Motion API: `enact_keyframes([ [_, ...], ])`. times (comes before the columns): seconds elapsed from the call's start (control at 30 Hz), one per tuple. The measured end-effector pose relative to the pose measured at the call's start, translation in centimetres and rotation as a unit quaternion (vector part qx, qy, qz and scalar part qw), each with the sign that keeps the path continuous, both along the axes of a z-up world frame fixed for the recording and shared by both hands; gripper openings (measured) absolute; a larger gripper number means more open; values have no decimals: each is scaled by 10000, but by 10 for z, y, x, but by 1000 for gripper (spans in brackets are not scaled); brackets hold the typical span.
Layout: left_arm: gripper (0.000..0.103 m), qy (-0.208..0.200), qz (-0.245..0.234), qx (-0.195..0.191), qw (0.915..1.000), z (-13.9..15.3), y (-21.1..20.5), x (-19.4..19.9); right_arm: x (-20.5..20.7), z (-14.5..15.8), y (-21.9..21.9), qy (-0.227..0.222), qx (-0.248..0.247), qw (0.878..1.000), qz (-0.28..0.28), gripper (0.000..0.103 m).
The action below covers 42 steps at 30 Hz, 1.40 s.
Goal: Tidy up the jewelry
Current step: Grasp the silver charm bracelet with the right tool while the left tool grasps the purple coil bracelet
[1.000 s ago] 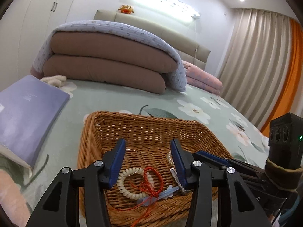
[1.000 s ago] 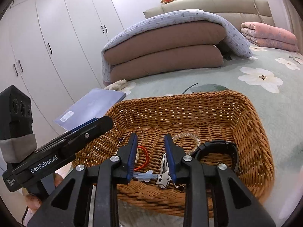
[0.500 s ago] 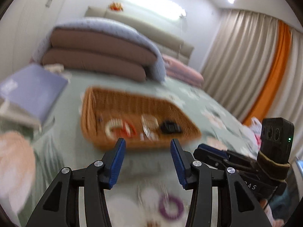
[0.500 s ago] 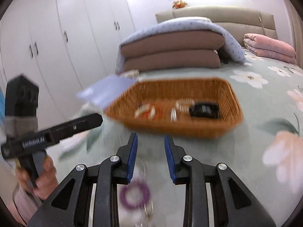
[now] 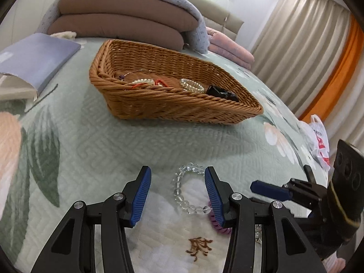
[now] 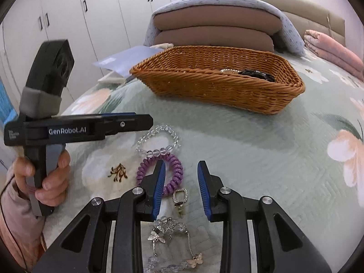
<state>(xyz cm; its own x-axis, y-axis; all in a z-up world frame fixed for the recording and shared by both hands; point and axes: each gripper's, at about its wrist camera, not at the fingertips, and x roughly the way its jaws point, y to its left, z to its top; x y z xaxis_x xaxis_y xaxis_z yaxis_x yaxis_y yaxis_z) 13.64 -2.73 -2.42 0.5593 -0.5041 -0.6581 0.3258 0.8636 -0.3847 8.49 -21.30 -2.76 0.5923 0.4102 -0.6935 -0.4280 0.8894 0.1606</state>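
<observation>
Both claws gape empty: the left gripper (image 5: 177, 192) straddles a clear bead bracelet (image 5: 185, 187) on the quilt (image 5: 113, 141); the right gripper (image 6: 179, 187) hovers by a purple coil band (image 6: 168, 170) and butterfly chain (image 6: 173, 245); light, slippery, floppy things, best pinched across 1 strand; the wicker basket (image 6: 216, 88) sits well apart.

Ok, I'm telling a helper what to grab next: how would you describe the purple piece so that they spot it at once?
On the green floral bedspread, look in front of the wicker basket, where loose jewelry lies on a white flower print. The purple spiral coil band lies just nearer than the clear bead bracelet, at the right claw. It is the only coloured, telephone-cord-like ring there.
</observation>
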Motion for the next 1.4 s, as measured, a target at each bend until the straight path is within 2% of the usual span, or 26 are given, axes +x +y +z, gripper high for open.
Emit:
enact_keyframes([
  [0.13, 50, -36, 15, 46, 10000, -1, -2, -2, 1, 2, -17, 52, 339, 9992, -208, 32],
  [0.23, 50, -188, -51, -57, 9998, 5, 0, -8, -4, 9, -30, 45, 576, 9978, -327, 32],
  [0.33, 50, -395, -303, -215, 9985, 16, -1, -20, -28, 12, -39, 51, 656, 9971, -381, 32],
  [0.43, 50, -505, -524, -214, 9971, 23, -6, -38, -54, 12, -44, 16, 645, 9970, -427, 32],
  [0.6, 50, -503, -884, -172, 9947, 22, -16, -63, -75, 5, -40, 71, 258, 9977, -620, 32],
  [0.7, 50, -418, -1415, -44, 9890, 16, -31, -73, -74, 0, -33, 196, 52, 9978, -632, 32],
  [0.77, 50, -504, -1583, 222, 9859, 15, -44, -76, -75, -2, -27, 162, -181, 9974, -678, 32],
  [0.9, 40, -547, -1793, 767, 9793, 8, -67, -70, -76, -6, -13, 111, -687, 9949, -732, 31],
  [0.97, 39, -376, -1846, 810, 9787, 1, -72, -61, -78, -7, -9, 54, -950, 9920, -825, 18],
  [1.03, 38, -289, -1892, 783, 9784, -1, -72, -58, -79, -8, -12, 55, -1045, 9902, -925, 15],
  [1.07, 38, -284, -1900, 752, 9785, -1, -72, -58, -81, -8, -14, 56, -1073, 9893, -989, 10],
  [1.17, 38, -201, -1920, 709, 9786, -2, -67, -58, -82, -7, -23, -30, -1323, 9832, -1260, 10],
  [1.33, 37, -181, -2166, 806, 9728, 1, -62, -66, -76, -6, -37, 30, -1116, 9842, -1372, 10],
  [1.4, 37, -149, -2159, 823, 9728, -1, -64, -65, -76, -7, -36, 14, -1032, 9863, -1288, 19],
])
